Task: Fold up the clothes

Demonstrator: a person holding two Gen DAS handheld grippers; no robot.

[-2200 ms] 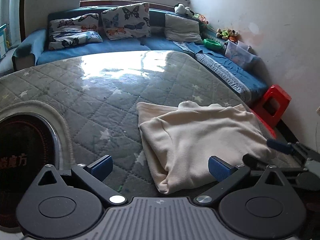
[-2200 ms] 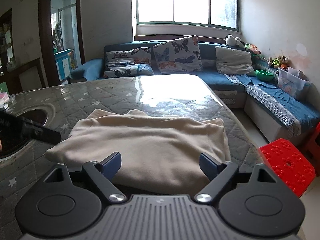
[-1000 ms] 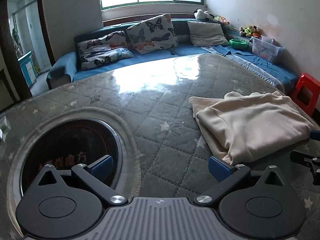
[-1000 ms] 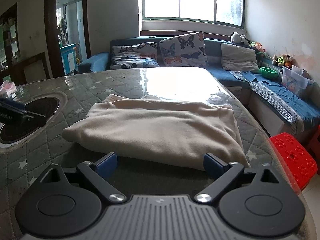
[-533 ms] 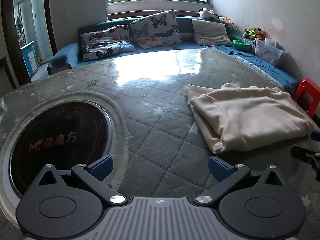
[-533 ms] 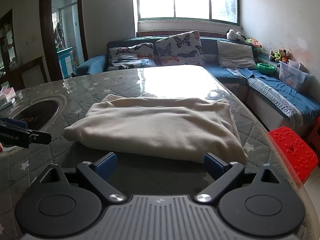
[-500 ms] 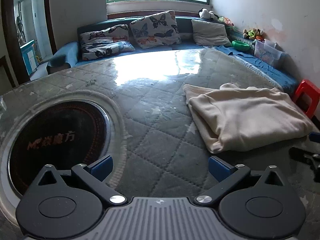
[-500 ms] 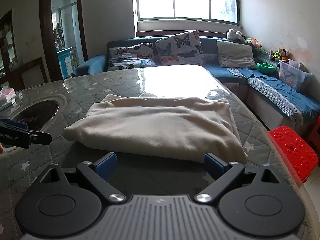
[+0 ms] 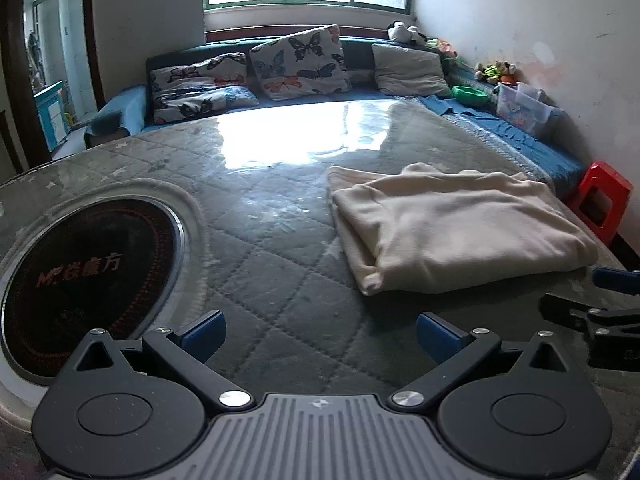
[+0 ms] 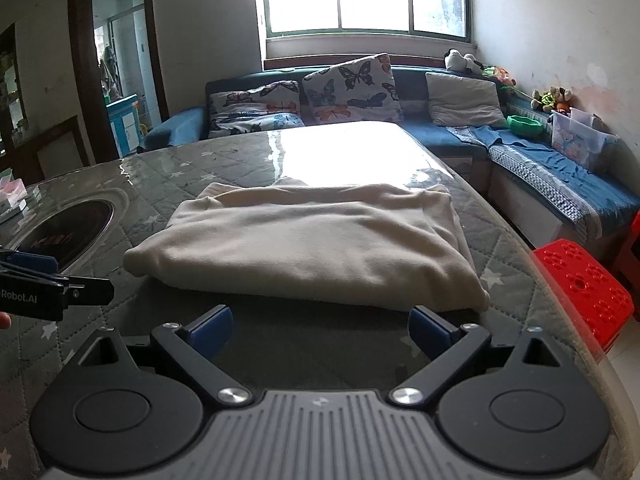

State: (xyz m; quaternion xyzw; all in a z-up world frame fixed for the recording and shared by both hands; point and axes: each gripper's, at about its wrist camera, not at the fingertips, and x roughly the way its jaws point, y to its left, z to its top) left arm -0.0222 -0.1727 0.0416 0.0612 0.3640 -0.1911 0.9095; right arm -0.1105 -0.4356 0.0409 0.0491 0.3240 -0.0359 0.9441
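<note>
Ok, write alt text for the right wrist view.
A folded cream garment lies on a quilted grey table, just beyond the open right gripper, which holds nothing. The left gripper shows at the left edge; a blue sofa sits behind.

Left gripper point(image 9: 320, 330) and right gripper point(image 10: 320, 326) both spread wide, holding nothing

The folded cream garment point(image 10: 304, 248) at the centre of the frame is soft, matt, fleecy cloth. The table point(image 9: 280, 280) under it shows grey quilted, star-printed fabric beneath a glossy clear cover that mirrors the window. The round hob point(image 9: 76, 276) at the left looks like smooth dark glass. Both grippers' fingers point(image 10: 210, 330) are matt black plastic with blue pads and shiny metal screws. The stool point(image 10: 580, 284) at the right is glossy red plastic.
</note>
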